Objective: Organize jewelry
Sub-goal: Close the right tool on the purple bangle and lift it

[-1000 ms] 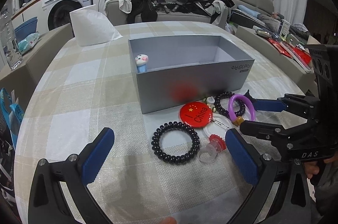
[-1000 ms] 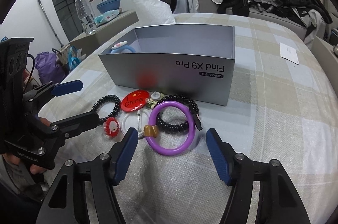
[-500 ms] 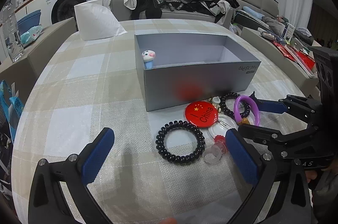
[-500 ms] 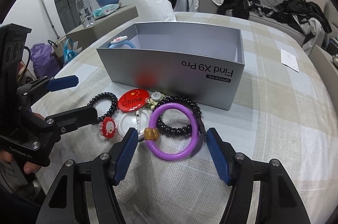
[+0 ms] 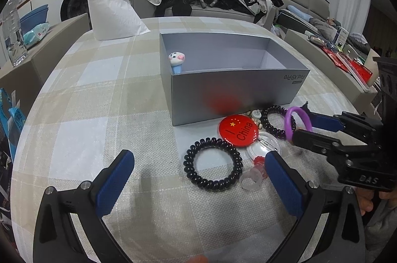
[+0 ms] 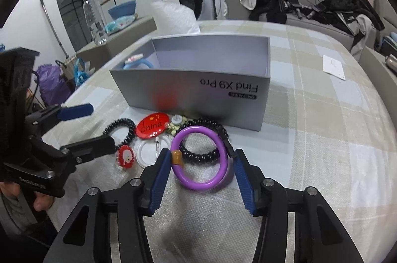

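A grey box (image 5: 238,91) (image 6: 198,91) stands mid-table with a blue cartoon-head bracelet (image 5: 176,62) (image 6: 136,63) inside. In front lie a red "I China" badge (image 5: 238,130) (image 6: 153,126), a black coil band (image 5: 213,165) (image 6: 121,129), a clear ring with a red flower (image 5: 255,171) (image 6: 126,156), a dark bead bracelet (image 6: 201,139) and a purple bangle (image 6: 201,158) (image 5: 297,122). My right gripper (image 6: 202,171) is open, its jaws straddling the purple bangle, close to its sides. My left gripper (image 5: 198,178) is open, low over the black coil band.
A white tissue pack (image 5: 114,17) stands at the table's far left. A paper slip (image 6: 333,67) lies on the checked cloth to the right of the box. Low side tables and a cluttered sofa (image 5: 211,5) surround the table.
My right gripper has moved forward and its jaws have narrowed around the purple bangle. My left gripper has shifted slightly left and stayed open.
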{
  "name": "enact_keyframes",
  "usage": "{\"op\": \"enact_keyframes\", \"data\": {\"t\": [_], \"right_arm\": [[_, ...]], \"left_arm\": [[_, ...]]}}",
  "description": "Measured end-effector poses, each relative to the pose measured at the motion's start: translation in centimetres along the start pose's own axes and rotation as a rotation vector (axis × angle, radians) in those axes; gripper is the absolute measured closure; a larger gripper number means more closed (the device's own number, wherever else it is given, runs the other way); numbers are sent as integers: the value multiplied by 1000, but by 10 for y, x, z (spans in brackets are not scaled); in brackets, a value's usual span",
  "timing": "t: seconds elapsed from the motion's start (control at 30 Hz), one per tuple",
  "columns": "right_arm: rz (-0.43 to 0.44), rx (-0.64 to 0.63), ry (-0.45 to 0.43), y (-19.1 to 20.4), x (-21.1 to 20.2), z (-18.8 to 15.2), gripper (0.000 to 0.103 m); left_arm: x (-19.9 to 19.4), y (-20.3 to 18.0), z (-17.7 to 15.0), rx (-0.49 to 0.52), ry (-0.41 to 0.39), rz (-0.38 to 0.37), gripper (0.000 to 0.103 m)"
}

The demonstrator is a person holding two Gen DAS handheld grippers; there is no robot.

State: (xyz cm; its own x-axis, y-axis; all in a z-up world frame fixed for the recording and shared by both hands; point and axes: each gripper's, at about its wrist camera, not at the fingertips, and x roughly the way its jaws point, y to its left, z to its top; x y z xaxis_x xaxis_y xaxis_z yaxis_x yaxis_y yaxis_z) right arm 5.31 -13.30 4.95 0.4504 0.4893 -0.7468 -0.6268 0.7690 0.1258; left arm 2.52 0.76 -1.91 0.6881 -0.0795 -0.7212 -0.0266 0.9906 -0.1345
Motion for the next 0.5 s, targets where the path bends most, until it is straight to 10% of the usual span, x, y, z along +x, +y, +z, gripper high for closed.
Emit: {"op": "enact_keyframes", "data": {"t": [0.5], "right_arm": [[171,55,-108,-10,-22,-4,52]], "left_arm": [[1,3,3,-10,0,12,1]]}}
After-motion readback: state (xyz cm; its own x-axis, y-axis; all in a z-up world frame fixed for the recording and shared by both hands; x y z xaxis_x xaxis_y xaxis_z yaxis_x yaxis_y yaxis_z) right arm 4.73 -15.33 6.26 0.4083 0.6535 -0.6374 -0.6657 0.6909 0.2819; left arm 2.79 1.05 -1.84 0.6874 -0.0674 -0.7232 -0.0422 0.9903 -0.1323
